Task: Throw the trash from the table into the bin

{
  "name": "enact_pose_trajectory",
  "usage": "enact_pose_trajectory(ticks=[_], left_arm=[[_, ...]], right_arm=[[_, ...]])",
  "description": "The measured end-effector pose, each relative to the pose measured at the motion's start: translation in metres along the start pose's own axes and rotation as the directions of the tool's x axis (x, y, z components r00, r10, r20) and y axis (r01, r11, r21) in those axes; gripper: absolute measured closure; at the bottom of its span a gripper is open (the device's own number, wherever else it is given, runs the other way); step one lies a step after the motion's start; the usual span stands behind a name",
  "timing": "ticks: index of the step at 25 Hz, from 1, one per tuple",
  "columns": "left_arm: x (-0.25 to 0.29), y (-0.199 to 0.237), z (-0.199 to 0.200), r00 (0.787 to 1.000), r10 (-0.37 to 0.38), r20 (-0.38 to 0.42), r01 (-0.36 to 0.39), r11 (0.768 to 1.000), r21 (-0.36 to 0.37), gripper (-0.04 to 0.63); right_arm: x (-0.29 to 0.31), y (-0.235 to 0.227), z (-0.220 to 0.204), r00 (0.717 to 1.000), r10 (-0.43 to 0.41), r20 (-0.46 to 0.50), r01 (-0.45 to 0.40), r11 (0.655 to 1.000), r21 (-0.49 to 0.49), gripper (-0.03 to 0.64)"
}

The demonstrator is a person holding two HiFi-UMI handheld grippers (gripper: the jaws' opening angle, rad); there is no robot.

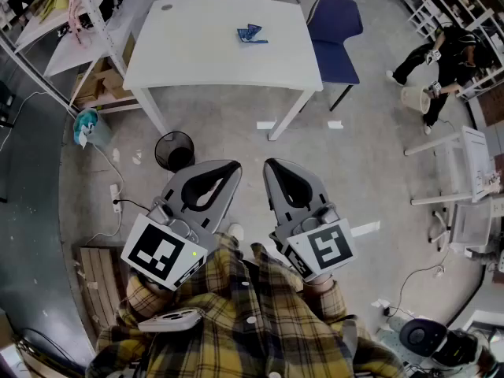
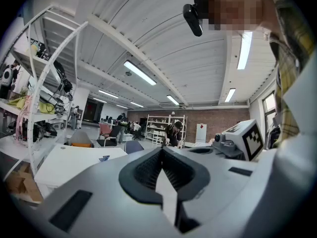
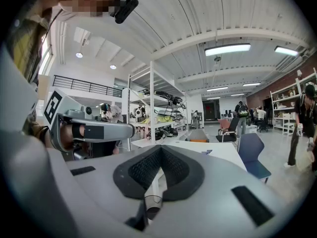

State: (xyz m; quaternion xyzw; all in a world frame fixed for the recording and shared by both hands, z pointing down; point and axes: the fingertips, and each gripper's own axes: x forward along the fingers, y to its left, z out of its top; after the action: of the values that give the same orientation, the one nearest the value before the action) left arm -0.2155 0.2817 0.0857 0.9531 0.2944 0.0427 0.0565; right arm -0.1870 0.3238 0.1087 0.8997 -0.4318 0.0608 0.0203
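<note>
1. The crumpled blue plastic wrapper (image 1: 252, 34) looks light, soft and thin; it probably flattens under a pinch, so a raised fold seems the best hold.
2. A small creased scrap, it lies alone just right of the middle of the white rectangular bench (image 1: 181, 61).
3. The round black mesh bin (image 1: 175, 150) stands on the floor by the bench's near left leg.
4. The left tool (image 1: 234, 166) and right tool (image 1: 269, 165) are both clenched and empty, well apart from the wrapper.
</note>
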Motion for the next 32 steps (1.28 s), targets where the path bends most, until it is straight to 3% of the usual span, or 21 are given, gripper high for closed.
enact_pose_trajectory(ticks=[20,32], left_arm=[[0.018,-0.034,-0.007,0.999,0.040,0.013,-0.041,0.999,0.027,0.586],[0.064,0.022,-0.009,0.998,0.056,-0.014,-0.055,0.998,0.018,0.586]], right_arm=[[-0.048,-0.037,-0.013,0.999,-0.021,0.025,0.021,1.000,0.020,0.618],[0.005,-0.082,-0.021,1.000,-0.023,-0.003,0.023,0.999,0.049,0.618]])
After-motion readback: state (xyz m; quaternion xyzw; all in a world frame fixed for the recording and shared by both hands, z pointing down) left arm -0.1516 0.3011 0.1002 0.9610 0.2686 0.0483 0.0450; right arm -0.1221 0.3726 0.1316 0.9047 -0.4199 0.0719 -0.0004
